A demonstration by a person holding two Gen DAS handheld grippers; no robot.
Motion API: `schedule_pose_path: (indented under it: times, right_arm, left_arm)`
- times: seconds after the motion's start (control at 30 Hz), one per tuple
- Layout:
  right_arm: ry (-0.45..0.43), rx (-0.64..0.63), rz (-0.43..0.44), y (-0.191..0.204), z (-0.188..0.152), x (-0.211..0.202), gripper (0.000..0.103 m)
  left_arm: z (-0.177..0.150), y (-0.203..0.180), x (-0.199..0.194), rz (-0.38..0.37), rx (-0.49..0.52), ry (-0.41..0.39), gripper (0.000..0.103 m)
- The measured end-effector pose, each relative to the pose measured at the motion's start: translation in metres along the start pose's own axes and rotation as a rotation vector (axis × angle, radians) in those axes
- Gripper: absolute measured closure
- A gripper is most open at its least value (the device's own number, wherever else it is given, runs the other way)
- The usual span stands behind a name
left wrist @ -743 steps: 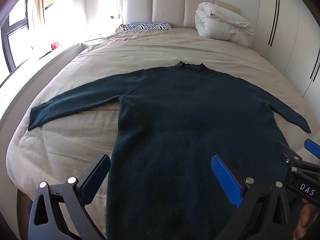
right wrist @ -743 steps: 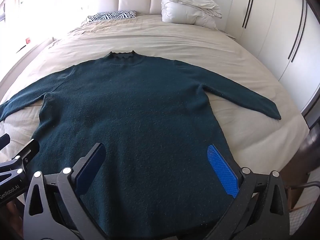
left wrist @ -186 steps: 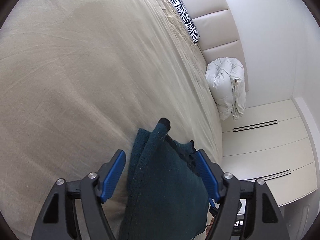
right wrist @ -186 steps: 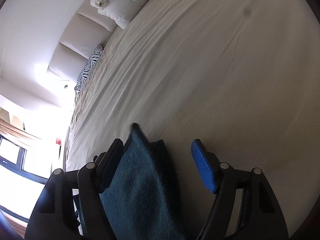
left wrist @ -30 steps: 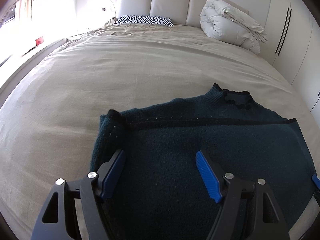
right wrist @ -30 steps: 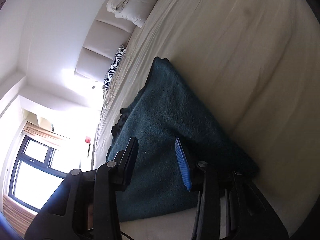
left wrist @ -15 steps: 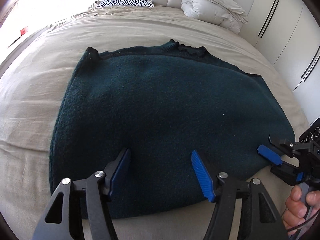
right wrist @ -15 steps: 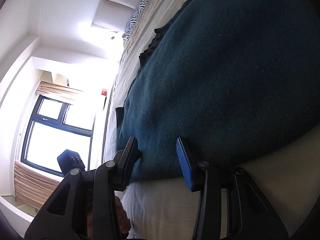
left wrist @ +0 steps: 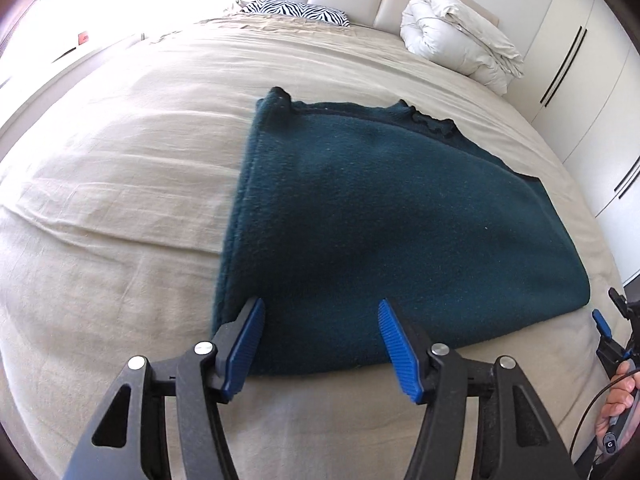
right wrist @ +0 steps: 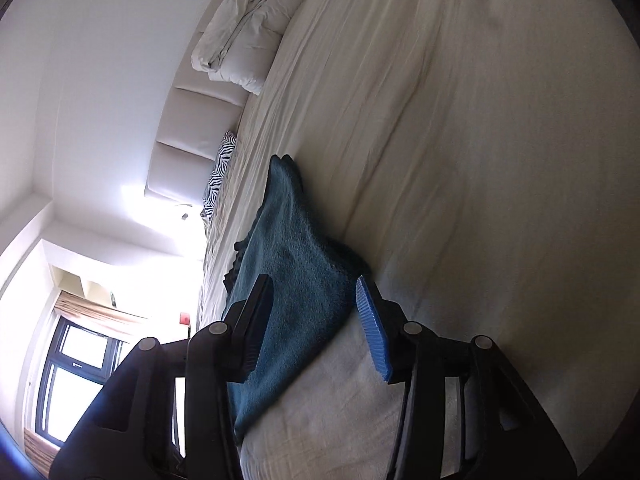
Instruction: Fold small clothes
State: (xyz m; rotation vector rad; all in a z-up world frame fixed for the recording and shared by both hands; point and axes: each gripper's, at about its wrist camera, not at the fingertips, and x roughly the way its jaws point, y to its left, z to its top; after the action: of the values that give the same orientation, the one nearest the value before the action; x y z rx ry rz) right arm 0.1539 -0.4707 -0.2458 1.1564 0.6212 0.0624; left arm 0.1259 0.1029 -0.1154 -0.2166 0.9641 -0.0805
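On the bed (left wrist: pixel 120 184) | folded sweater (left wrist: pixel 380 216), collar toward headboard | left jaws narrowing, right widening, both unclenched

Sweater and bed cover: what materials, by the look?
Sweater: looks like thick knit, maybe wool or fleece; matte dark teal, fuzzy nap with pale lint specks. Bed cover: thin woven fabric, probably cotton or linen; matte beige, fine creases.

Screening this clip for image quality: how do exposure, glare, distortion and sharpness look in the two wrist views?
Left wrist view: strong fisheye bowing of the beige bed sheet, blown-out glare at upper left, dark teal knit sweater sharp though its centre is in shadow. Right wrist view: frame rolled sideways, window and nearby wall overexposed, the sweater there reasonably sharp, black vignette at the corners.
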Motion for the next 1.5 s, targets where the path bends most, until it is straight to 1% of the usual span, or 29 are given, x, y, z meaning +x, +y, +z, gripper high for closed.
schedule_pose_path:
  times: [0.07,0.1,0.13,0.17,0.2,0.27,0.33,0.37,0.43,0.57,0.63,0.73,0.77,0.93,1.0,1.03,1.1,1.13,1.17,1.23,1.3,1.37,1.4,1.5]
  right_arm:
    - [-0.010,-0.012,0.001,0.003,-0.002,-0.009,0.060]
    - [-0.014,-0.024,0.002,0.007,-0.003,-0.010,0.060]
    - [-0.015,-0.036,0.005,0.012,-0.004,-0.013,0.060]
    - [-0.011,-0.048,0.016,0.016,0.000,-0.020,0.060]
    - [-0.002,-0.067,0.027,0.024,-0.001,-0.019,0.060]
    - [0.031,-0.117,0.039,0.045,-0.008,-0.015,0.060]
    - [0.085,-0.161,0.063,0.067,-0.018,-0.005,0.057]
    - [0.122,-0.184,0.077,0.078,-0.027,0.004,0.053]
    - [0.188,-0.243,0.084,0.097,-0.045,0.022,0.053]
    - [0.291,-0.351,0.054,0.122,-0.086,0.059,0.053]
    - [0.321,-0.376,0.053,0.130,-0.099,0.071,0.053]
    - [0.344,-0.410,0.052,0.140,-0.112,0.077,0.053]
    - [0.348,-0.418,0.052,0.144,-0.112,0.085,0.053]
    - [0.357,-0.423,0.051,0.150,-0.113,0.093,0.053]
    - [0.364,-0.422,0.054,0.150,-0.111,0.096,0.053]
    - [0.368,-0.423,0.055,0.150,-0.111,0.097,0.053]
    - [0.380,-0.428,0.064,0.151,-0.113,0.098,0.053]
    - [0.386,-0.429,0.069,0.151,-0.114,0.099,0.053]
    - [0.392,-0.430,0.074,0.152,-0.114,0.100,0.053]
    - [0.400,-0.432,0.084,0.154,-0.115,0.104,0.053]
    - [0.408,-0.427,0.098,0.156,-0.114,0.108,0.053]
    - [0.416,-0.428,0.108,0.158,-0.112,0.108,0.053]
    - [0.420,-0.431,0.111,0.159,-0.111,0.109,0.053]
    - [0.435,-0.436,0.118,0.163,-0.109,0.113,0.053]
  left_arm:
    - [0.001,0.008,-0.012,0.037,-0.011,-0.028,0.040]
    - [0.003,0.013,-0.020,0.071,-0.016,-0.048,0.036]
    - [0.005,0.019,-0.029,0.085,-0.021,-0.075,0.032]
    - [0.007,0.021,-0.034,0.092,-0.020,-0.097,0.030]
    - [0.010,0.022,-0.037,0.115,-0.007,-0.105,0.029]
    - [0.016,0.019,-0.035,0.169,0.036,-0.106,0.029]
    - [0.018,0.017,-0.032,0.198,0.060,-0.103,0.029]
    - [0.018,0.016,-0.029,0.203,0.063,-0.096,0.029]
    - [0.017,0.016,-0.022,0.200,0.066,-0.078,0.029]
    - [0.014,0.018,-0.016,0.204,0.066,-0.058,0.029]
    - [0.015,0.020,-0.015,0.202,0.062,-0.059,0.028]
    - [0.018,0.023,-0.014,0.203,0.053,-0.063,0.025]
    - [0.017,0.024,-0.014,0.202,0.051,-0.062,0.025]
    - [0.018,0.027,-0.011,0.187,0.040,-0.053,0.024]
    - [0.021,0.030,-0.010,0.153,0.024,-0.047,0.023]
    - [0.023,0.032,-0.008,0.117,0.007,-0.044,0.022]
    - [0.027,0.042,-0.003,-0.016,-0.075,-0.020,0.017]
    - [0.028,0.048,0.000,-0.075,-0.127,-0.002,0.017]
    - [0.030,0.054,0.004,-0.118,-0.172,0.013,0.017]
    - [0.033,0.063,0.009,-0.182,-0.226,0.029,0.018]
    - [0.037,0.068,0.013,-0.240,-0.257,0.051,0.019]
    - [0.041,0.069,0.022,-0.321,-0.280,0.096,0.019]
    - [0.042,0.069,0.028,-0.343,-0.286,0.126,0.020]
    - [0.049,0.067,0.039,-0.360,-0.270,0.177,0.020]
